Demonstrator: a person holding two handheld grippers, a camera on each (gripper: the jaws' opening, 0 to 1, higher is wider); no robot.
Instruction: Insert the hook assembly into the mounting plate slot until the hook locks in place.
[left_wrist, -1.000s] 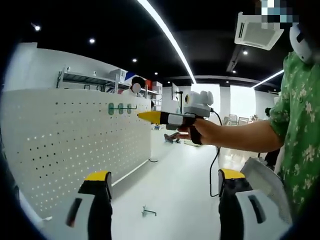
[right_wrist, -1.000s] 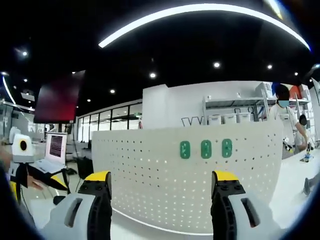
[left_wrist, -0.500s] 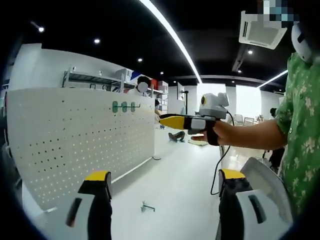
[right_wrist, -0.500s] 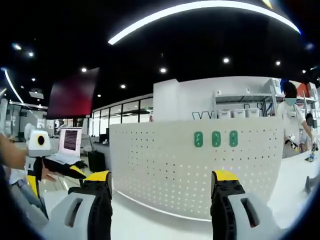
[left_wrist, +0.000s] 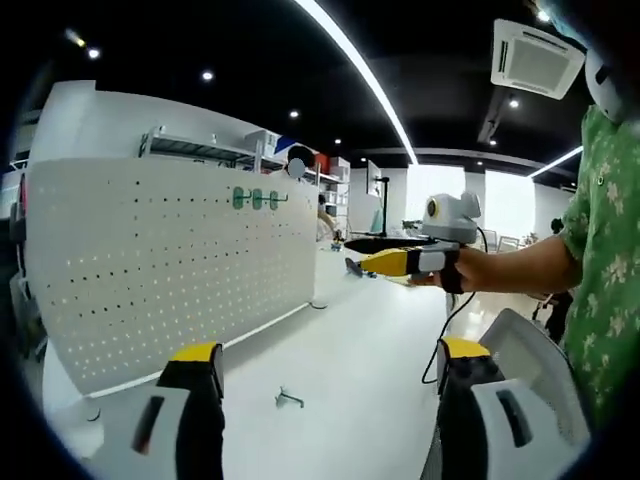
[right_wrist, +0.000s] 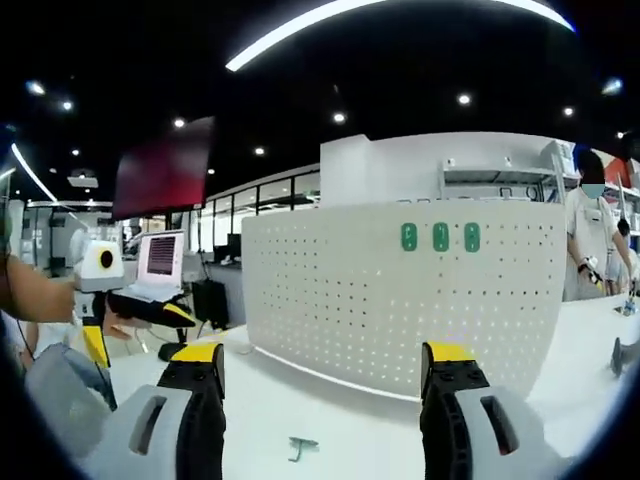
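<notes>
On the table (left_wrist: 340, 370), a hook (left_wrist: 288, 399) lies before the pegboard (right_wrist: 400, 290).

- An open-plan lab or workshop hall: a white pegboard (right_wrist: 400, 290) stands on a white surface (left_wrist: 340, 370).
- Behind the pegboard, metal shelving (right_wrist: 495, 180) with bins.
- Left of it, a laptop (right_wrist: 160, 270); overhead, strip lights (left_wrist: 355, 70).
</notes>
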